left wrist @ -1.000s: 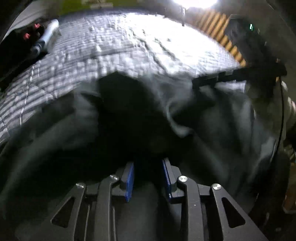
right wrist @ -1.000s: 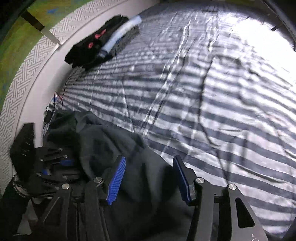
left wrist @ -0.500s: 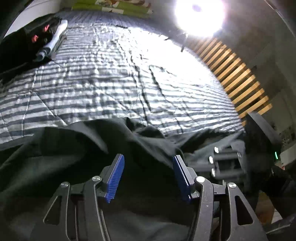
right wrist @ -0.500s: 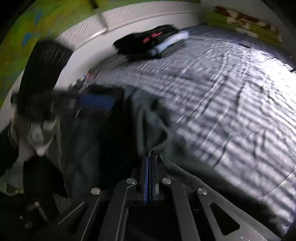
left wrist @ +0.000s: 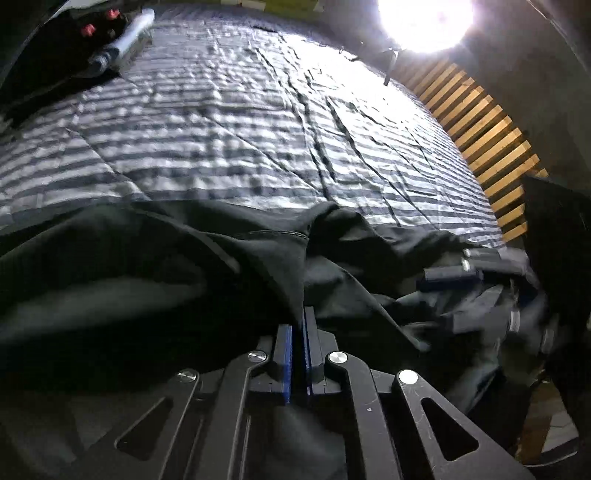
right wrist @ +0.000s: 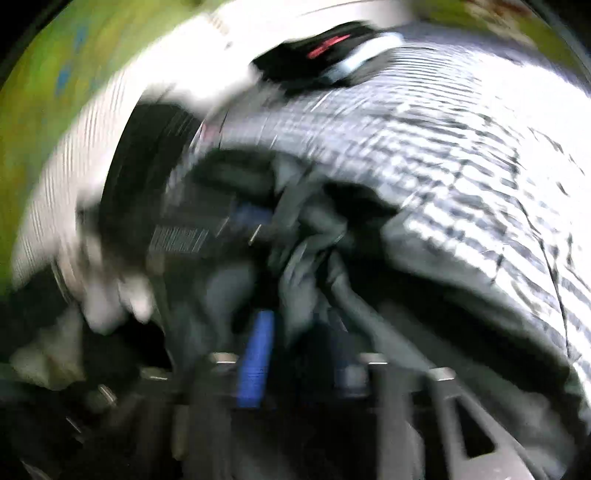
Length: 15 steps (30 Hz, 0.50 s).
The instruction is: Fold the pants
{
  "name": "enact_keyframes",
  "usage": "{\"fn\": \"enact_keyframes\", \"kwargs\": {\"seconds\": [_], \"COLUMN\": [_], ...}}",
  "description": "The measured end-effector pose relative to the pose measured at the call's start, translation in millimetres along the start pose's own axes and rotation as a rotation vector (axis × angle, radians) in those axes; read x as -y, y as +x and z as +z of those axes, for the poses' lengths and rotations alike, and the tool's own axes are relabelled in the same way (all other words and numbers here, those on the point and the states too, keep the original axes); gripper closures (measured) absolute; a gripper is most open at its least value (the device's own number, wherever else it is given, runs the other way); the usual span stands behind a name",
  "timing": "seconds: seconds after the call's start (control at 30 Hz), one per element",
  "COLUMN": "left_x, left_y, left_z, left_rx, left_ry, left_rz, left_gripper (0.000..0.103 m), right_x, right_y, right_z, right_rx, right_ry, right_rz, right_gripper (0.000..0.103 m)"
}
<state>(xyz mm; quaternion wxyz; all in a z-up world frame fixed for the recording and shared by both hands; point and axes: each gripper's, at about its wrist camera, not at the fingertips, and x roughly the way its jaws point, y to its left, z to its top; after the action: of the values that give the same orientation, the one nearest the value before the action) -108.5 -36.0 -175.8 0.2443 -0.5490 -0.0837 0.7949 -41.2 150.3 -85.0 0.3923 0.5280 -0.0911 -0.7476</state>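
Pants [left wrist: 155, 266]: dark, bunched in a heap on the near edge of a striped bed [left wrist: 258, 122], right in front of both tongs. In the left wrist view the cloth spreads across the whole lower frame, with a stitched hem ridge running just ahead of the fingertips. Left gripper [left wrist: 297, 325] is clenched, blue pads nearly touching, and a fold of the pants runs down into the slit between them, so it is pinching the cloth. Right gripper [right wrist: 295, 332] sits in a heavily blurred view; one blue pad [right wrist: 256, 362] shows clearly, the other is dim to its right. Its jaws are opening, and a twisted bundle of pants cloth rises between and just beyond them; whether the pads press on it is not clear. From the left view the right gripper [left wrist: 472, 273] shows as a blurred shape off to the right, low against the pants.

Beyond the pants the striped bed stretches away from the tongs, wrinkled. At its far left corner lies a dark pile [left wrist: 66, 40] with red spots and a pale tube [left wrist: 129, 33] beside it. Far right of the left tongs: wooden slats [left wrist: 480, 122] along the bed edge and a bright lamp [left wrist: 424, 18] above them. Left of the right tongs, a green wall [right wrist: 44, 92], blurred.
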Motion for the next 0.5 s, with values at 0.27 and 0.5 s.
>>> {"fn": "enact_keyframes", "kwargs": {"seconds": [0.27, 0.5], "left_x": [-20, -121], "left_y": [-48, -89], "left_z": [-12, -30], "left_rx": [0.082, 0.178], "left_ry": [0.005, -0.203], "left_rz": [-0.009, 0.191], "left_gripper": [0.061, 0.061], "right_x": [35, 38], "right_y": [59, 82], "right_z": [47, 76], "right_rx": [-0.104, -0.069], "right_ry": [0.238, 0.293], "right_rz": [0.151, 0.156], "right_gripper": [0.057, 0.086]}}
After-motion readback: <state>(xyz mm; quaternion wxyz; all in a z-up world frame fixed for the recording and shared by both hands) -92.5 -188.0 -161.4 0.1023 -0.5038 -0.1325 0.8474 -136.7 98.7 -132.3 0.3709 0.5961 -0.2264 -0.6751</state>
